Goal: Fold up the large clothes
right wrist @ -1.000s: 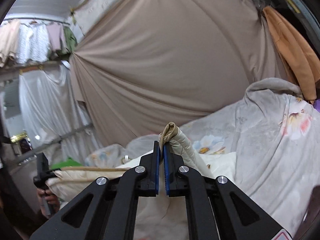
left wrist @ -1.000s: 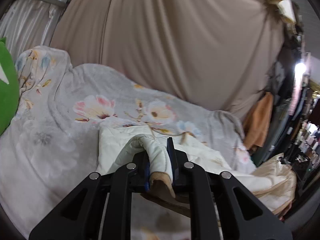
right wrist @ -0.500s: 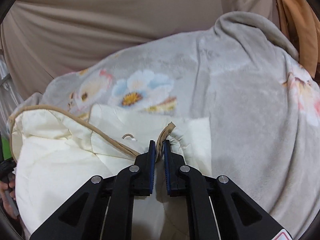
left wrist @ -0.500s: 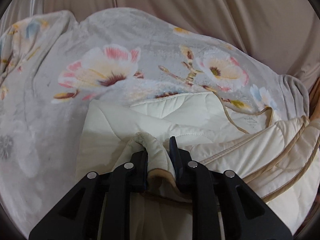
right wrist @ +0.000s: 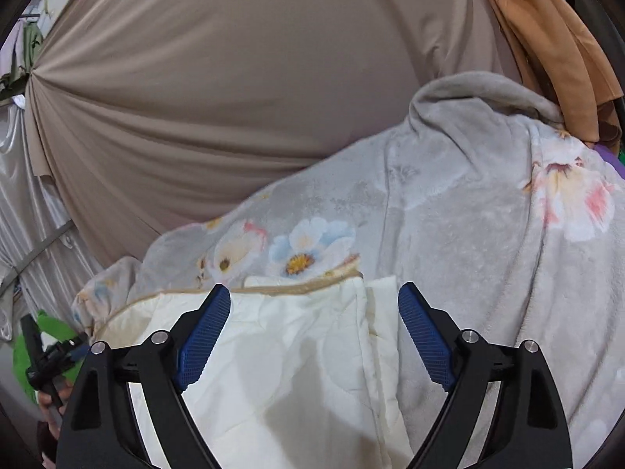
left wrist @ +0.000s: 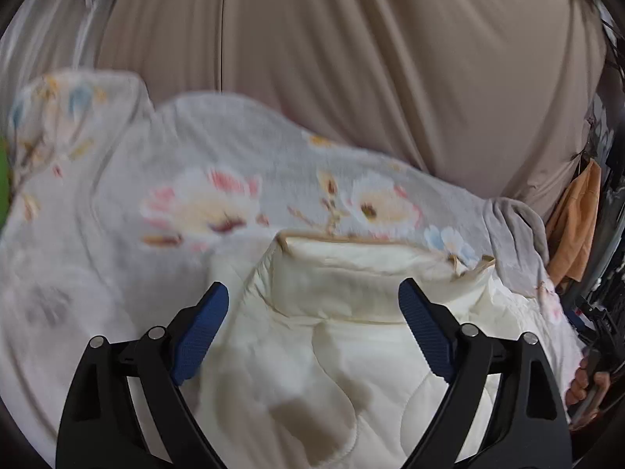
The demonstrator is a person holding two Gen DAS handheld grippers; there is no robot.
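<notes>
A cream quilted garment [left wrist: 351, 312] with tan piping lies folded on a grey floral blanket [left wrist: 156, 179]. My left gripper [left wrist: 312, 297] hangs just above the garment's near side. Its jaws are opening wide, the blue pads [left wrist: 203, 328] are clear of the cloth, and nothing is pinched. In the right wrist view the same garment [right wrist: 293, 344] lies below my right gripper [right wrist: 314, 297]. Its jaws are opening too, far apart, with one pad [right wrist: 425, 336] over the garment's right edge and nothing held.
A beige curtain [right wrist: 234, 97] hangs behind the blanket [right wrist: 468, 203]. An orange cloth [right wrist: 554, 39] hangs at the right. A hand holds the other gripper's handle at the right edge [left wrist: 586, 379] and at the lower left [right wrist: 47, 359]. Something green [right wrist: 23, 355] lies at the left.
Both grippers let go of the cream garment's tan-edged folds and their jaws spread wide. The garment dropped flat onto the blanket as both hands came down over it.
</notes>
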